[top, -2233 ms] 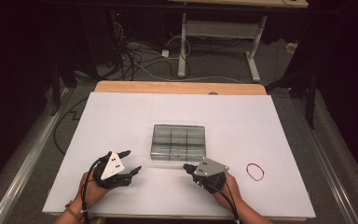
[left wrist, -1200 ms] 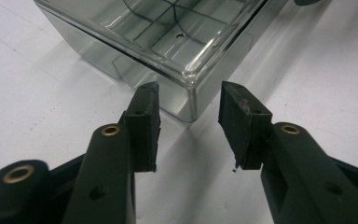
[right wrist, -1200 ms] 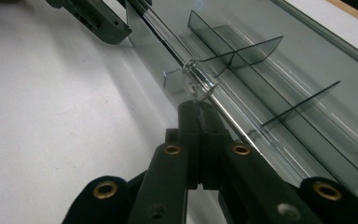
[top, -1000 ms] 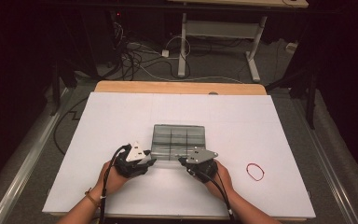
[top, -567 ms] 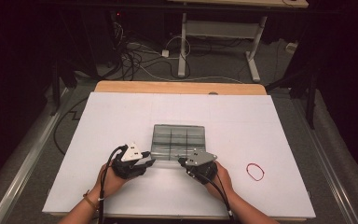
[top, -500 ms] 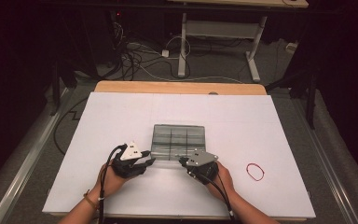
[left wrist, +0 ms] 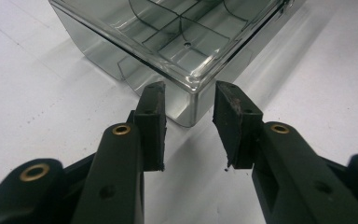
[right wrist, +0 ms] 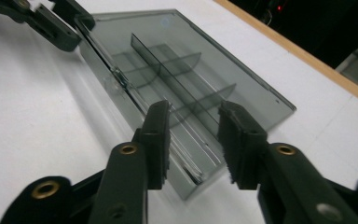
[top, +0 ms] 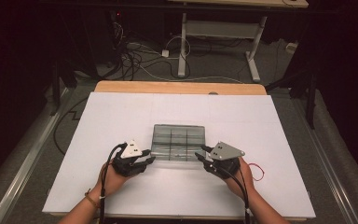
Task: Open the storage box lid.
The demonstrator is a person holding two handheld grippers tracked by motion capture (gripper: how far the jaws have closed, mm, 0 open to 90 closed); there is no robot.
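A smoky clear compartment box lies flat in the middle of the white table, its lid down. My left gripper is at the box's near left corner. In the left gripper view that corner of the box sits wedged between the jaws of the left gripper, whose pads lie against its two walls after just closing a little. My right gripper is off the near right corner. Its jaws have just been opening. In the right gripper view the right gripper hovers open over the box, gripping nothing.
A red rubber band lies on the table right of my right hand. The white tabletop has a wooden far edge. Beyond it are desk legs and cables on the floor. The left gripper's jaws show far off in the right gripper view.
My right gripper has pulled away to the right from the box's front edge. My left gripper has stayed at the near left corner. The box has not shifted.
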